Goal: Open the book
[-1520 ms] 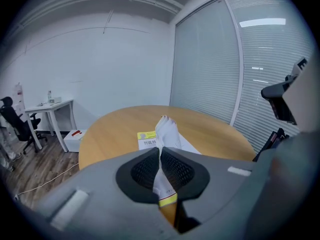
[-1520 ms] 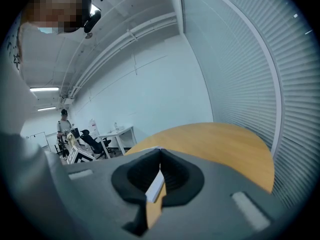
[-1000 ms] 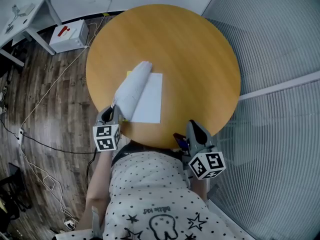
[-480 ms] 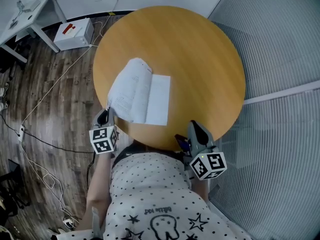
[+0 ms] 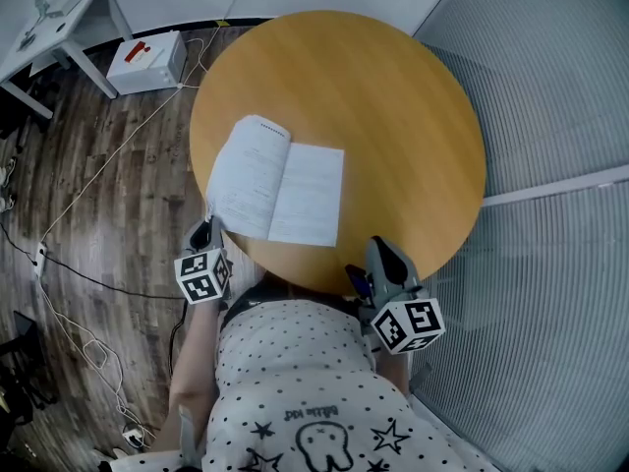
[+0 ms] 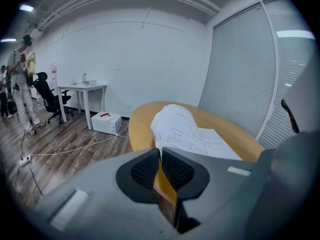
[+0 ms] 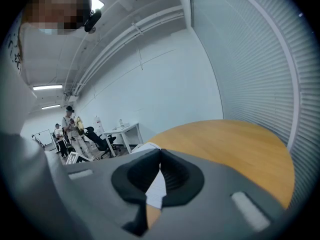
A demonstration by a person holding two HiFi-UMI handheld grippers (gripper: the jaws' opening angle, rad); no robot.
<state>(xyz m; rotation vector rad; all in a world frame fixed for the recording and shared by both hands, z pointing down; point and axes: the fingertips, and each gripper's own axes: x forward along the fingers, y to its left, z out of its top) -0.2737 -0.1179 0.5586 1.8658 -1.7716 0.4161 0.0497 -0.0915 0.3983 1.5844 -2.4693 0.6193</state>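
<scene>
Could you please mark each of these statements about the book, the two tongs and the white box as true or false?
1. The book lies open on the round table. True.
2. The right tongs hold one of its pages. False: they are shut on nothing, at the table's near edge, apart from the book.
3. The left tongs are closed at the near corner of the left page. True.
4. A white box stands on the table beside the book. False: it stands on the floor.
</scene>
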